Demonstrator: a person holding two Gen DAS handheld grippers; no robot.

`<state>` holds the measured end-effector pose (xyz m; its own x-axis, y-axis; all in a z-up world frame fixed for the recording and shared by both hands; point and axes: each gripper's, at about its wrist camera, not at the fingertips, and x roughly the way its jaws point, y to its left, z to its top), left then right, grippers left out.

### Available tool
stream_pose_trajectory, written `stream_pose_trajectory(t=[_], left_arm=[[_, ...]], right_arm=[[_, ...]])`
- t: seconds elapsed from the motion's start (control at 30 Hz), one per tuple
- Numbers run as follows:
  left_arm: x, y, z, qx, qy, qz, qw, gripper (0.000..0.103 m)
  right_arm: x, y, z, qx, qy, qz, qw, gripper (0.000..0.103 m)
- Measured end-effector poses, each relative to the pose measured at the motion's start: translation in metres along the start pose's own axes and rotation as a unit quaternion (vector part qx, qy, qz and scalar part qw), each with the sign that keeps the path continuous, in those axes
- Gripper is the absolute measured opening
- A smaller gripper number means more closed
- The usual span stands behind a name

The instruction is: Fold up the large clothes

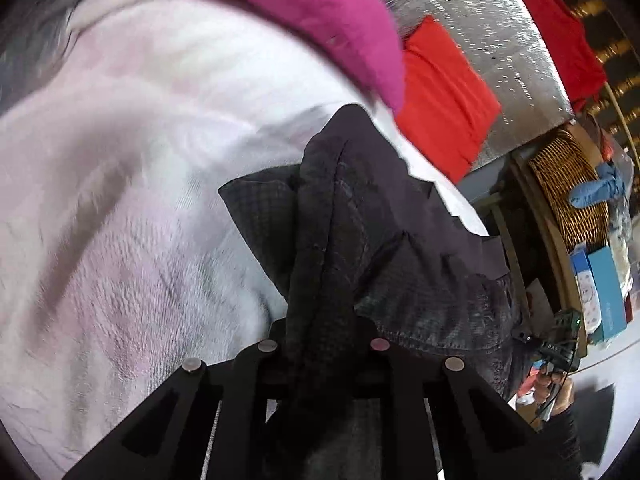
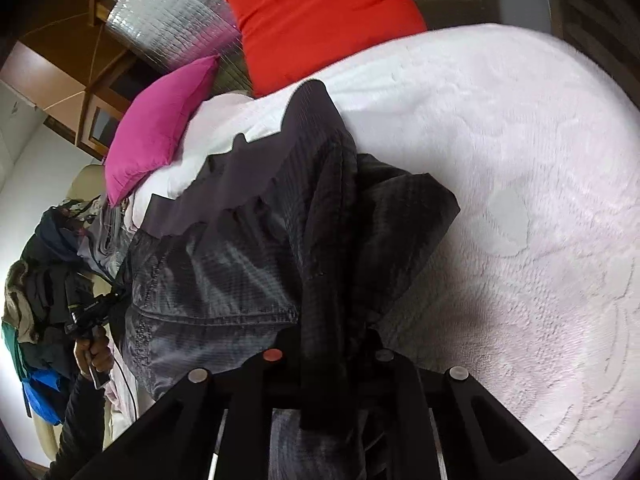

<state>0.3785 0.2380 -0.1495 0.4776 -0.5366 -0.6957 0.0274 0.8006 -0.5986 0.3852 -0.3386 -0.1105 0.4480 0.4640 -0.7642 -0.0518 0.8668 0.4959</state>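
In the left wrist view, the left gripper (image 1: 324,340) has its jaws closed on a bunched fold of the dark garment (image 1: 360,216), which runs from the jaws up and away over the white blanket (image 1: 120,200) toward the magenta cushion (image 1: 320,8); its hemmed edge trails right toward the other hand (image 1: 554,384). In the right wrist view, the right gripper (image 2: 328,344) likewise clamps a fold of the garment (image 2: 248,248), long axis leading away toward the red cushion (image 2: 320,12), hem spreading left. Both hands are equally engaged.

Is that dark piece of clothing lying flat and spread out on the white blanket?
No, the dark garment is bunched and lifted off the white blanket, pinched in the right gripper.
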Motion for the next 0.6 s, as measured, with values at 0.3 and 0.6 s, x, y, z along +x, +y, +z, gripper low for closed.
stream_pose_trajectory(t=[0.3, 0.6], left_arm=[[-0.037, -0.062, 0.019, 0.059, -0.042, 0.004, 0.9973, 0.014], [-0.104, -0.129, 0.028, 0.104, -0.092, -0.008, 0.9903, 0.014]], right_arm=[[-0.05, 0.047, 0.02, -0.049, -0.038, -0.015, 0.998, 0.012], [-0.153, 0.101, 0.029, -0.095, -0.096, -0.032, 0.99, 0.011]])
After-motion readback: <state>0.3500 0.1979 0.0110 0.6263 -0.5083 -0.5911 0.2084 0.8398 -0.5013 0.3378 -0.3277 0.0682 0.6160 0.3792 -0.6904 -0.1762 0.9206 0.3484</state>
